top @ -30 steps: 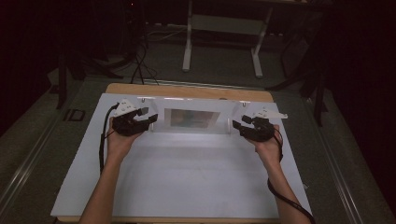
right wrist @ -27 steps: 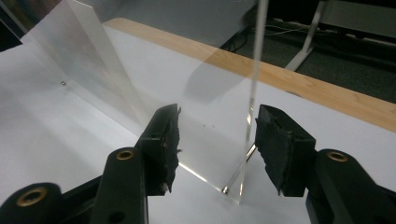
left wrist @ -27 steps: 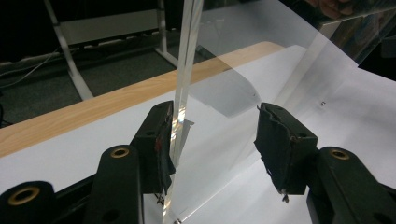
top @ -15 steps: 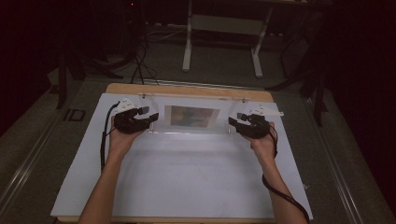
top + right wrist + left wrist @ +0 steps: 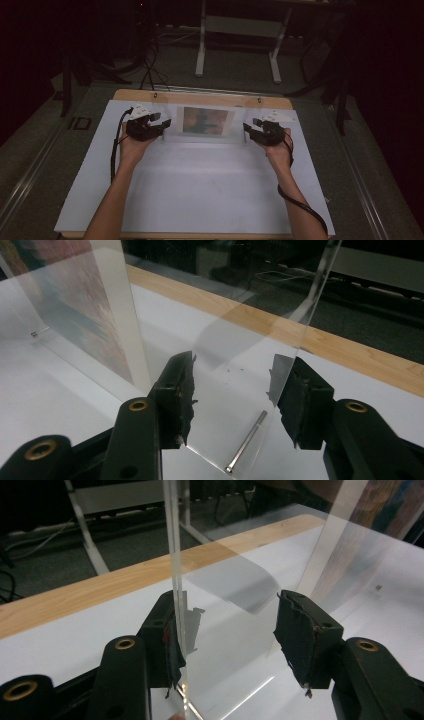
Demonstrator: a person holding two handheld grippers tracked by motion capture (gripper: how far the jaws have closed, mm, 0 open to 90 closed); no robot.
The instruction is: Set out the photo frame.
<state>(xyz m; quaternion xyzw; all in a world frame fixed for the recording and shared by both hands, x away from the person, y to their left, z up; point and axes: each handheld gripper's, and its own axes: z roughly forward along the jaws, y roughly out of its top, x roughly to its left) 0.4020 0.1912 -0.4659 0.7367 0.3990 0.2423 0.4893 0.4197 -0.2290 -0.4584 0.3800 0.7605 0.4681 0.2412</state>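
Observation:
A clear acrylic picture stand [image 5: 205, 136] holding a colourful print [image 5: 206, 120] stands upright at the back middle of the white table top [image 5: 200, 190]. My left gripper [image 5: 161, 125] is at the stand's left end, open. In the left gripper view the stand's clear side panel [image 5: 175, 555] runs between the jaws of my left gripper [image 5: 227, 630], close against the left pad. My right gripper [image 5: 247, 131] is at the stand's right end. It [image 5: 232, 385] is open around the clear right panel [image 5: 260, 305], with a small metal pin [image 5: 246, 441] at the panel's foot.
A wooden strip [image 5: 200, 97] edges the far side of the table. Beyond it, on the dark floor, stand a white metal frame [image 5: 237, 25] and some cables [image 5: 150, 70]. Each gripper's cable trails back along the forearm.
Both grippers have edged inward to the stand's ends, the right one more than the left. The stand has not moved.

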